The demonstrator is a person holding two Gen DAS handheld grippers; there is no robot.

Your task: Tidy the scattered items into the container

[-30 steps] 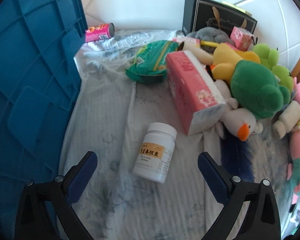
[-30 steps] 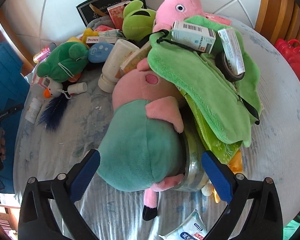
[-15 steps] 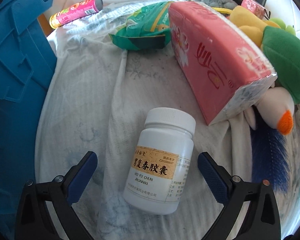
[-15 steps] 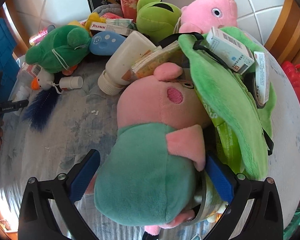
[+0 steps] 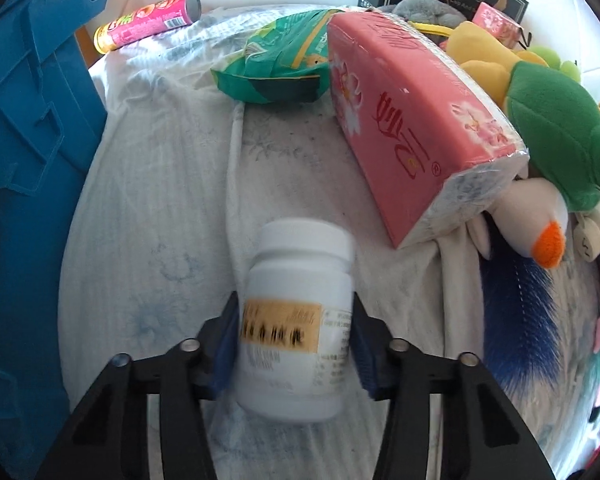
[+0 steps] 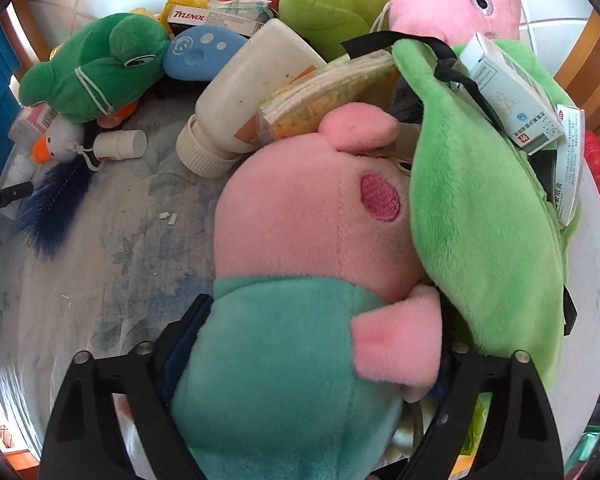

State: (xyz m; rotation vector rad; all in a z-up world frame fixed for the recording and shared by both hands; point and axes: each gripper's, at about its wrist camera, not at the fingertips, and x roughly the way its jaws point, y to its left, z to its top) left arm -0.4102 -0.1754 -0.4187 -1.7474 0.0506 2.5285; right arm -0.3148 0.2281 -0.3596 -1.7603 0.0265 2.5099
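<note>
A white pill bottle [image 5: 300,276] with an orange label lies on the pale cloth, cap pointing away. My left gripper [image 5: 294,344] is closing from above, and its blue pads touch the bottle's two sides. The blue container [image 5: 28,152] stands along the left edge. In the right wrist view a pig plush [image 6: 312,232] with a pink head and teal body lies among the pile. My right gripper [image 6: 312,364] is closing around the teal body. Its left pad presses the plush; the right pad is hidden behind the pink arm.
A pink tissue pack [image 5: 412,120], a green snack bag [image 5: 284,64] and a pink can [image 5: 148,20] lie beyond the pill bottle. A green plush pouch [image 6: 480,220] carrying medicine boxes, a large white bottle [image 6: 252,92] and other plush toys crowd around the pig.
Both grippers came down and their jaws narrowed from wide open. The left now clasps the pill bottle. The right now clasps the pig plush's teal body.
</note>
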